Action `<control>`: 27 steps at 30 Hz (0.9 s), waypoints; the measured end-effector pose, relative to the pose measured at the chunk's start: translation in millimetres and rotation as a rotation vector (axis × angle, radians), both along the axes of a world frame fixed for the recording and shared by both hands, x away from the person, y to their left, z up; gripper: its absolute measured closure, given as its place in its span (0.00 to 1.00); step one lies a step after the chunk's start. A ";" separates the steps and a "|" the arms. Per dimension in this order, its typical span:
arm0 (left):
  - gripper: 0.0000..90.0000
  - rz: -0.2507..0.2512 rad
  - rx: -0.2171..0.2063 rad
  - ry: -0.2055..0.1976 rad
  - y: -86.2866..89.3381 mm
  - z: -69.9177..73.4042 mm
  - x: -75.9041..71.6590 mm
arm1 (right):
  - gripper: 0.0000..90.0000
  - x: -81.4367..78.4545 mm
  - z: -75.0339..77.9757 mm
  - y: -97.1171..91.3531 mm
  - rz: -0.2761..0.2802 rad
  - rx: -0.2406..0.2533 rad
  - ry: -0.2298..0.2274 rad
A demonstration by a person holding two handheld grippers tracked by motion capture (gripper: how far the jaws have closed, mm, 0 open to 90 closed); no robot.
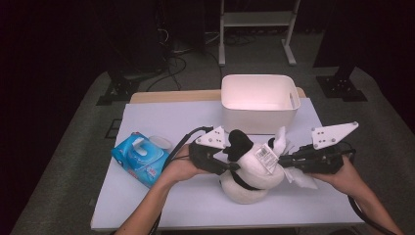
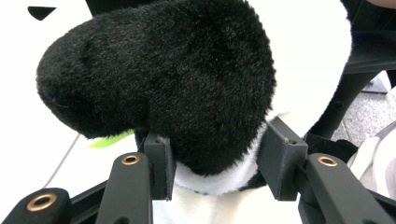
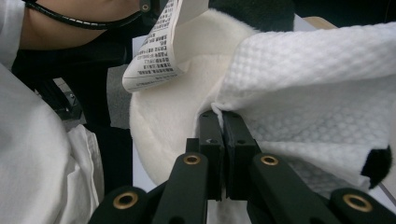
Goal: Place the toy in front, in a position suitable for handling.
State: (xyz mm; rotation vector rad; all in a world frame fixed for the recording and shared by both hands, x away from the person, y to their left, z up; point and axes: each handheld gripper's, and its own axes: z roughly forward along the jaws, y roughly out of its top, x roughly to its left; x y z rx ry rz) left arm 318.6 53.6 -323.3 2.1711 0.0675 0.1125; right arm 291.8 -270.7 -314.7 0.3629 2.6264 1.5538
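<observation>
The high view is looking forward and down from above the person's side onto the whole table [image 1: 161,196], taking in the plush toy [image 1: 252,176] from well back. The left gripper view is looking along its own jaws from very close at the toy's black part [image 2: 159,79], while the right gripper view is sitting just as close against the white wipe [image 3: 317,93] and the toy's printed tag [image 3: 159,46]. All three are sharing the toy, and the blurred table edge is perhaps showing behind it
</observation>
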 end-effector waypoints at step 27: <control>0.60 -0.026 -0.025 -0.005 3.5 -3.5 -4.5 | 0.96 36.6 18.0 -3.3 -0.063 -0.022 -0.015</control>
